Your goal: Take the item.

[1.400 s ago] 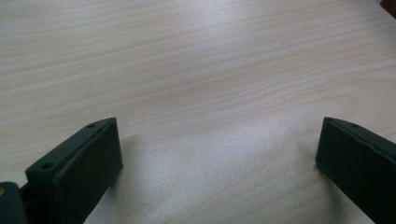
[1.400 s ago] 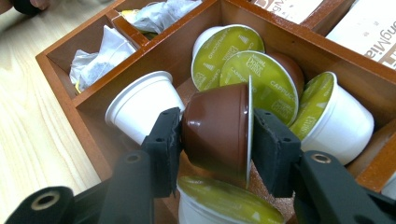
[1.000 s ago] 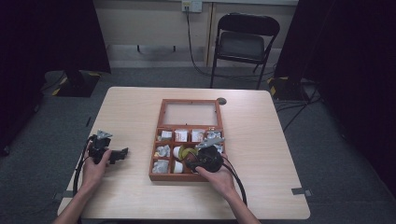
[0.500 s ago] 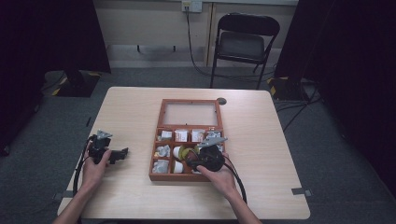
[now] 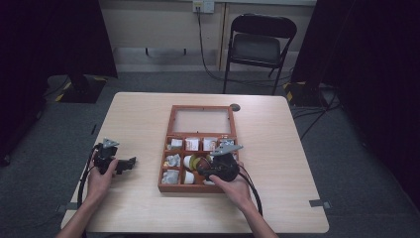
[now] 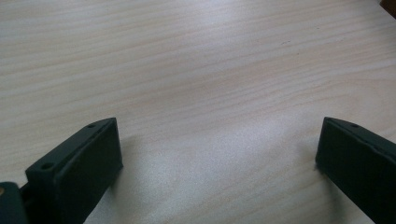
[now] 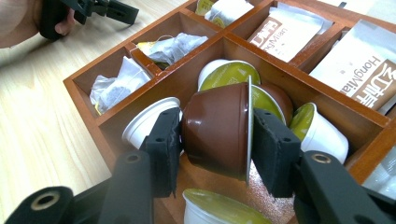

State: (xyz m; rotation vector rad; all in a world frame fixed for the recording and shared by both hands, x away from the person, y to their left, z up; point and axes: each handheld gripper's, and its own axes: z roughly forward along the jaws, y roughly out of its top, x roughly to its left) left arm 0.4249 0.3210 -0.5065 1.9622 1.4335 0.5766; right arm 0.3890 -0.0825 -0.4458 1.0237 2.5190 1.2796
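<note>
Brown capsule [image 7: 219, 133] sits clamped end to end in the right gripper [image 7: 215, 140]; its smooth sides could slip back among the box's [image 7: 84, 84] white pods [image 7: 148, 119], while the left gripper [image 6: 219, 154] rests empty, jaws wide, far left

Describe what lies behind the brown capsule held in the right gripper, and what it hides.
Behind the brown capsule, clamped by the right gripper, sit green-lidded white capsules and another brown one in the wooden box. The compartment floor directly behind it is covered.
</note>
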